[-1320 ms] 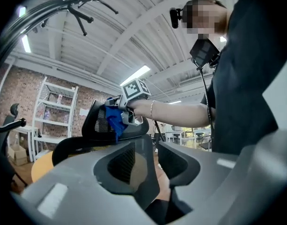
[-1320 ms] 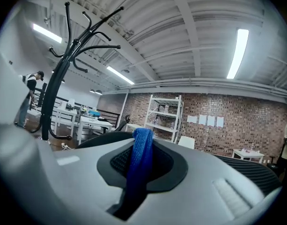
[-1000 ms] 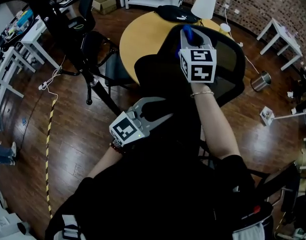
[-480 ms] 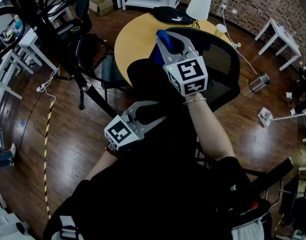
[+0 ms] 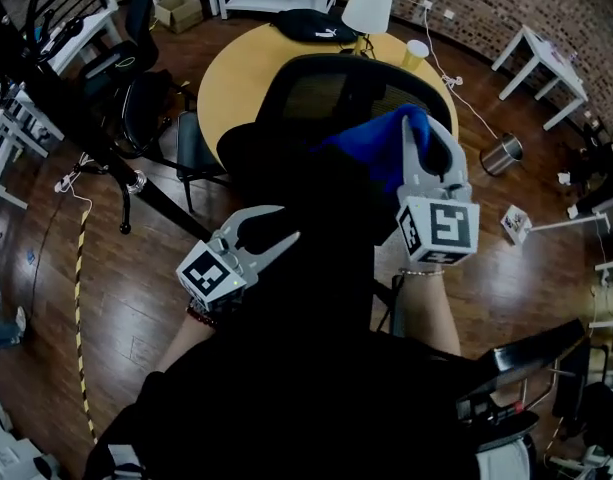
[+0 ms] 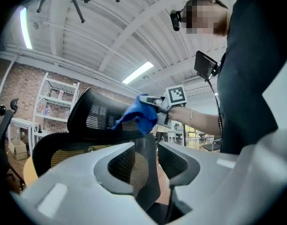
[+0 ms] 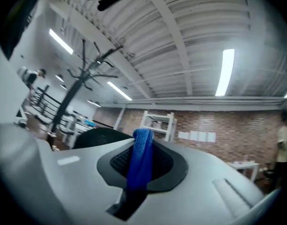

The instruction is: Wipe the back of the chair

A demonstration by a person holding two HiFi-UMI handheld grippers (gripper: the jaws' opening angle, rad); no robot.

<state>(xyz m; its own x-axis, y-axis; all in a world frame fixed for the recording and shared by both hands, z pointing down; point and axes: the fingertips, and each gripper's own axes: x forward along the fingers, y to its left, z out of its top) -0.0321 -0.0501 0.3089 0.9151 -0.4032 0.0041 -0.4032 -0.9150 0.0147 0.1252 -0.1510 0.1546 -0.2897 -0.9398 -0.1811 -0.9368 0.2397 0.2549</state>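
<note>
The black mesh chair back (image 5: 321, 93) stands in front of me, and in the left gripper view the chair back (image 6: 94, 116) curves up at left. My right gripper (image 5: 418, 133) is shut on a blue cloth (image 5: 376, 148) at the right part of the back's top edge. From the side, the blue cloth (image 6: 139, 115) hangs against the upper rim below the right gripper (image 6: 155, 108). In the right gripper view the cloth (image 7: 141, 161) sits pinched between the jaws. My left gripper (image 5: 286, 224) is open and holds nothing, low behind the chair, apart from the cloth.
A round yellow table (image 5: 231, 78) lies beyond the chair with a white lamp (image 5: 366, 6), a black bag (image 5: 311, 26) and a yellow cup (image 5: 414, 53). Another black office chair (image 5: 146, 103) stands at left. A metal bin (image 5: 501, 153) and white tables are on the wooden floor at right.
My right gripper has swept the blue cloth from the left part of the chair back's top across to its right part. The left gripper has stayed open and low.
</note>
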